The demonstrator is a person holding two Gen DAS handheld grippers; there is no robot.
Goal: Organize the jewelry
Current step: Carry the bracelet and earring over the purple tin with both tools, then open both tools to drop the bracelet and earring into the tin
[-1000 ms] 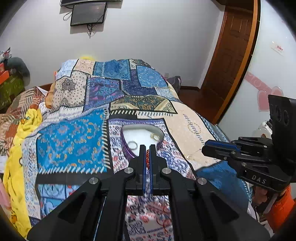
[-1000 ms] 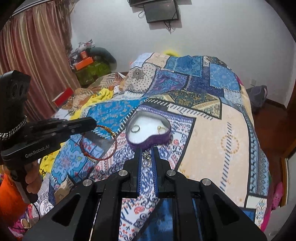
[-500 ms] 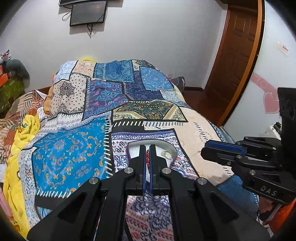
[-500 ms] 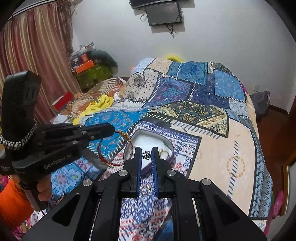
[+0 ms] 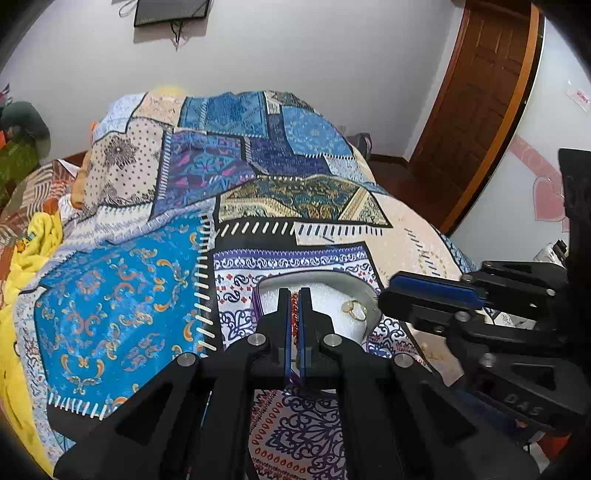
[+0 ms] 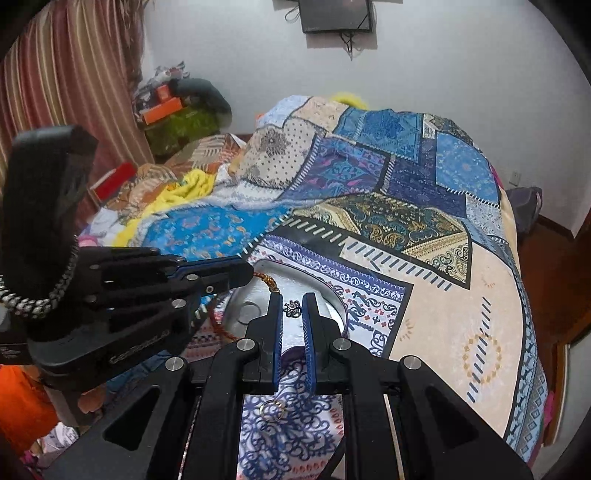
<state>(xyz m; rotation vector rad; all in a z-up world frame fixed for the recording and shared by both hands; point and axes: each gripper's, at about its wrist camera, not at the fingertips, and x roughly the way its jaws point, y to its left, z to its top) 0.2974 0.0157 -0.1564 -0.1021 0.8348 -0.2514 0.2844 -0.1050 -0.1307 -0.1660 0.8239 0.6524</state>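
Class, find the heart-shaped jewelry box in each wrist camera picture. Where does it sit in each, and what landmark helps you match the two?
Left wrist view: the jewelry box lies low at centre, just beyond the left gripper.
Right wrist view: the box lies left of centre, partly behind the right gripper.
Shared landmark: the wall-mounted screen at the top.

Even, soft room light, fairly bright, no hard shadows. White far wall (image 5: 295,55) slightly blown out. Heavy fisheye bend and dark vignette at the corners. Bedspread (image 6: 406,221) sharp; near left tongs (image 6: 236,275) body slightly soft in right view.
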